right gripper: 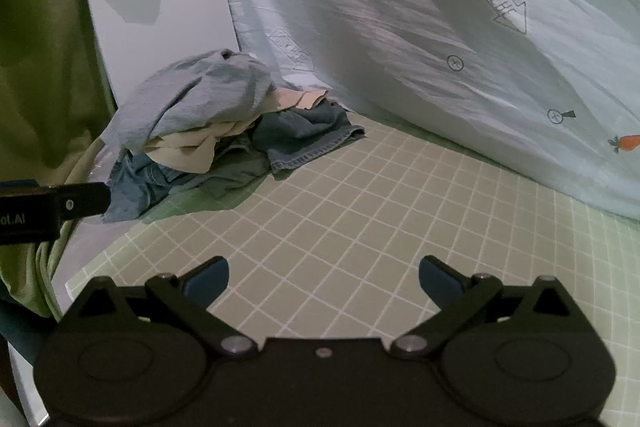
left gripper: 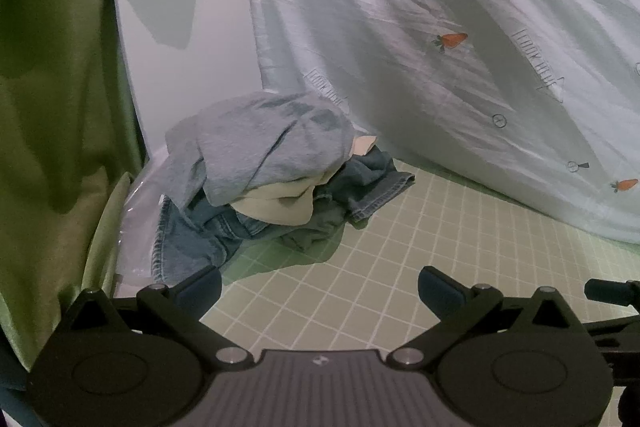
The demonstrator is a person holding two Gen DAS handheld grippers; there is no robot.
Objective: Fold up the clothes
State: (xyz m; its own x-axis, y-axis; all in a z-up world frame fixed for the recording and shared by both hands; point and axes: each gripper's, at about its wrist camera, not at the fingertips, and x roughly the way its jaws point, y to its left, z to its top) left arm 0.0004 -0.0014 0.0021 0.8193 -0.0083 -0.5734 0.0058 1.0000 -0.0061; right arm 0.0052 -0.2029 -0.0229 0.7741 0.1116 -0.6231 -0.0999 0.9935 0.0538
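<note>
Left wrist view: my left tongs (left gripper: 320, 287) hang wide apart, holding nothing, over the green checked mat (left gripper: 400, 247). The clothes pile (left gripper: 264, 179) sits unfolded at the far left, maybe so the mat has room for folding. Right wrist view: my right tongs (right gripper: 323, 277) gape empty too, near the pile (right gripper: 212, 127). I see no basket.
</note>
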